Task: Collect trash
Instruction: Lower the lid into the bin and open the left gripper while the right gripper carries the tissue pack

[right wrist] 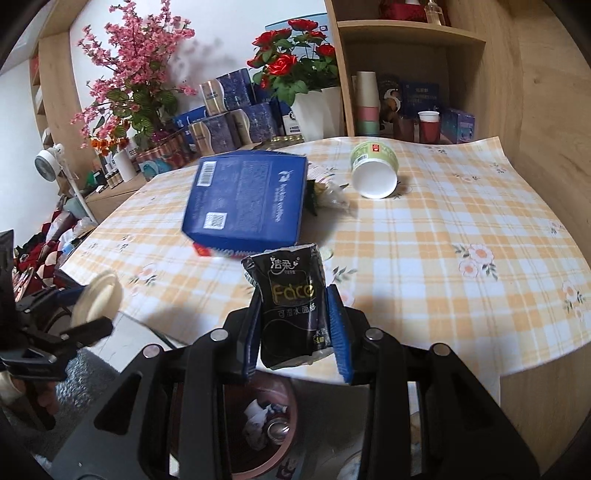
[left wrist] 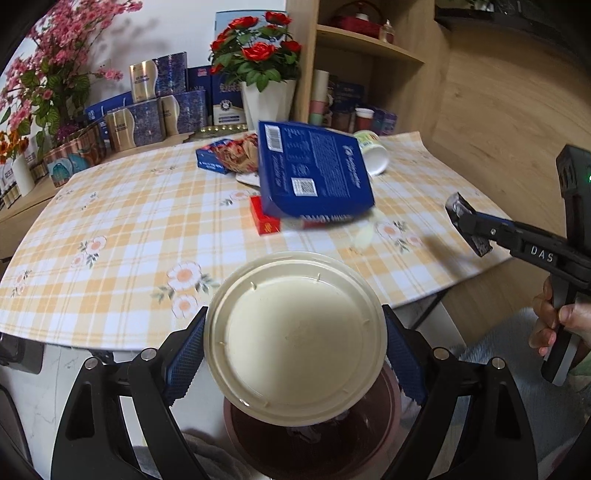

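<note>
My left gripper (left wrist: 294,314) is shut on a cream round lid (left wrist: 295,336), with a blue pad pressed on each side of it. Under it stands a dark red bin (left wrist: 392,413) beside the table. My right gripper (right wrist: 294,291) is shut on a black tissue packet (right wrist: 291,302), held upright over the same bin (right wrist: 290,439), which holds crumpled paper and a can. In the left wrist view the right gripper (left wrist: 471,229) and its packet (left wrist: 456,208) hang over the table's right edge. In the right wrist view the left gripper (right wrist: 92,306) and lid (right wrist: 98,295) are at far left.
On the plaid tablecloth (right wrist: 443,229) a blurred blue box (right wrist: 247,203) leans on a red box (left wrist: 266,221). A paper cup (right wrist: 373,170) lies on its side behind it, beside a wrapper (right wrist: 328,192). Flower pots and boxes line the back; a wooden shelf (right wrist: 406,33) stands at right.
</note>
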